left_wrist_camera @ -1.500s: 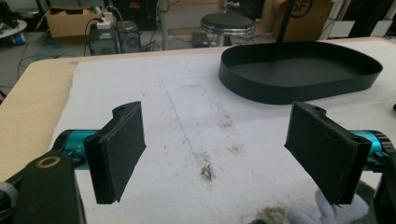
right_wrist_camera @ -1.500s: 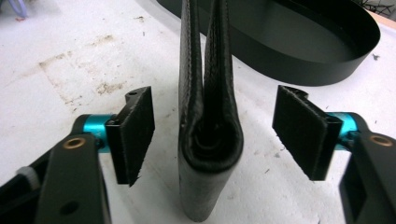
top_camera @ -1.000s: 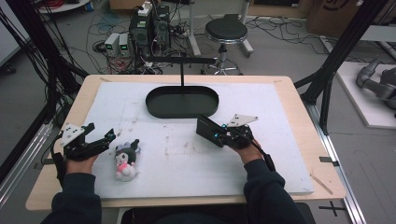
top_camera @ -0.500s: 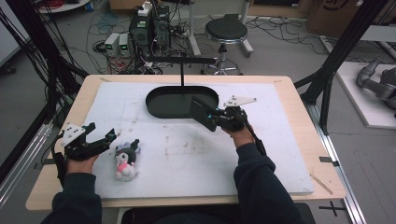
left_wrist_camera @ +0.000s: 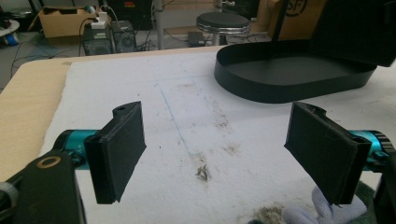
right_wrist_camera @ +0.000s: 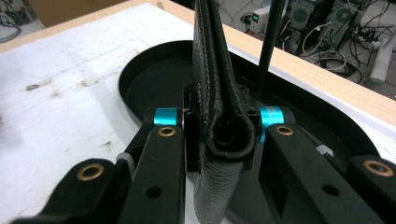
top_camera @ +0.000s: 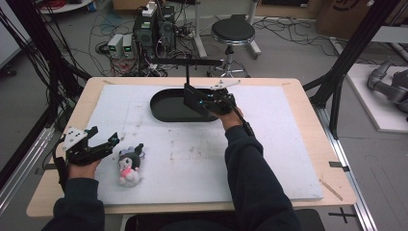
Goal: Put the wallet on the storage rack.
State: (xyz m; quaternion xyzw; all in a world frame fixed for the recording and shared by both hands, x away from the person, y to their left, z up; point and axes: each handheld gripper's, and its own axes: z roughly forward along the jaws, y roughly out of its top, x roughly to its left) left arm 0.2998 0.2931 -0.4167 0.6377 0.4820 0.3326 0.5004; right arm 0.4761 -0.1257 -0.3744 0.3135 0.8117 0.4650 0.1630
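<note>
The black wallet [right_wrist_camera: 219, 116], clamped in the right tool [top_camera: 195, 100], has been carried from the bench's near middle to above the far black tray [top_camera: 161, 108]; release seems next. The left tool [top_camera: 113, 140] is held open beside the plush toy [top_camera: 129, 163].

No readable text, label, brand or number on anything you handle. Cardboard box [left_wrist_camera: 299, 18] behind table in left gripper view: large dark printed letters, cut off by black post, looks like "SF", not sure. Same box [top_camera: 353, 17] at top right of high view: part of round dark mark, unreadable. Black cross mark [top_camera: 342, 214] on floor by table's near right corner: sign, no writing. Small green display glow on equipment [right_wrist_camera: 256, 17] in right gripper view: too small for you to read.
</note>
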